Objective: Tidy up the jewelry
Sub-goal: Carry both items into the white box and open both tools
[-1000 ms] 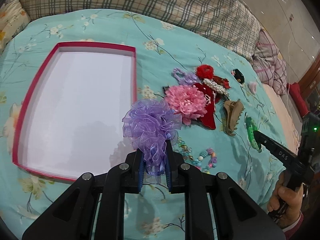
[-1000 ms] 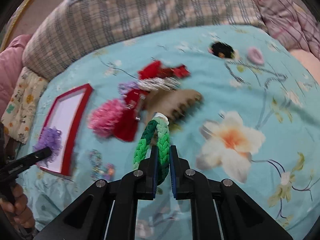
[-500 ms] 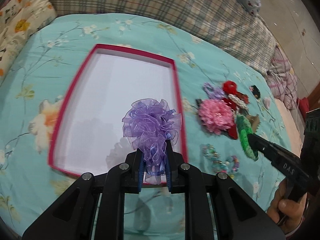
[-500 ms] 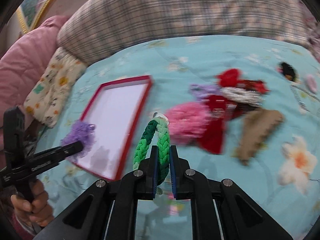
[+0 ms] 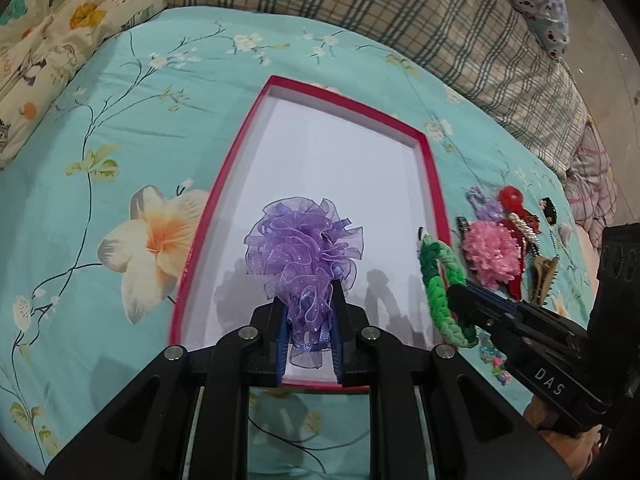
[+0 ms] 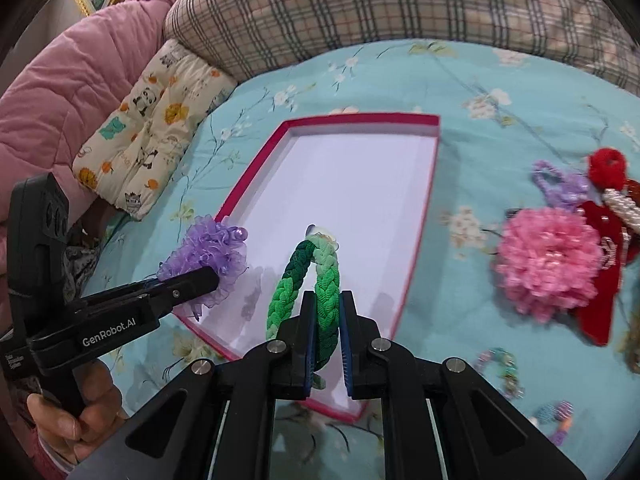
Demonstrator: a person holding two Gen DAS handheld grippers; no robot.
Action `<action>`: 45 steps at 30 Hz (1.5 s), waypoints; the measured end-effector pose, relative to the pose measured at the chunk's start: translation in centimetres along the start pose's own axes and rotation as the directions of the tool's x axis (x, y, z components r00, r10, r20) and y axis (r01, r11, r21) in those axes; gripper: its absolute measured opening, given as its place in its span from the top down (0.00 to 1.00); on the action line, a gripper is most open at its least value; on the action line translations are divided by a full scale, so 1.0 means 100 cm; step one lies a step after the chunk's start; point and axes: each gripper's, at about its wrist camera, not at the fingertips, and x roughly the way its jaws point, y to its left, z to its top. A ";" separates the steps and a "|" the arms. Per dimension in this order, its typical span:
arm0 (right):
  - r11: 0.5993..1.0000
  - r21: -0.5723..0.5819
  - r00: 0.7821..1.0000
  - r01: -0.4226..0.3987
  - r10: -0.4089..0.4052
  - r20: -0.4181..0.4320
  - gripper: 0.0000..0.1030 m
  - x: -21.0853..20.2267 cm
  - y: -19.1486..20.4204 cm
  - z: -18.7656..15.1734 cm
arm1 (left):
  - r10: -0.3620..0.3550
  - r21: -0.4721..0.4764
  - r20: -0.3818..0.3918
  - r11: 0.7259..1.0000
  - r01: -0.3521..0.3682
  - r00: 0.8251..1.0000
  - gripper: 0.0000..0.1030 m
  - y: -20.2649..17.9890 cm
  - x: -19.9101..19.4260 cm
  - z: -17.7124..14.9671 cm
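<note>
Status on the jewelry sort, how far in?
Done: nothing yet; the red tray holds no items. In hand: left hand-held gripper clamps the purple organza scrunchie, right hand-held gripper the green braided band, both over the tray. Left: pink flower, red pieces, bead bracelets.

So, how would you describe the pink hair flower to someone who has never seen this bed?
On the turquoise floral bedsheet, look right of the red-rimmed white tray, in the small heap of accessories. The pink hair flower is the big round fluffy one, beside a dark red bow; nothing else there is pink and pompom-shaped.

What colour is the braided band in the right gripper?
Green, shading dark to pale along the braid; clearest in the right wrist view.
</note>
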 end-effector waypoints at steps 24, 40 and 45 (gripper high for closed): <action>0.997 -0.075 0.994 0.023 -0.031 -0.106 0.85 0.043 0.005 -0.006 | 0.065 -0.016 -0.061 0.998 -0.066 0.996 0.73 0.018 0.027 -0.005; 0.994 -0.075 0.995 0.084 -0.080 0.053 0.65 -0.026 -0.005 -0.008 | 0.091 0.034 -0.044 0.995 -0.090 0.995 0.45 0.002 0.008 -0.012; 0.993 -0.030 0.991 0.114 -0.111 0.081 0.65 -0.052 -0.024 -0.014 | 0.087 0.037 -0.036 0.996 -0.086 0.996 0.45 -0.004 0.001 -0.016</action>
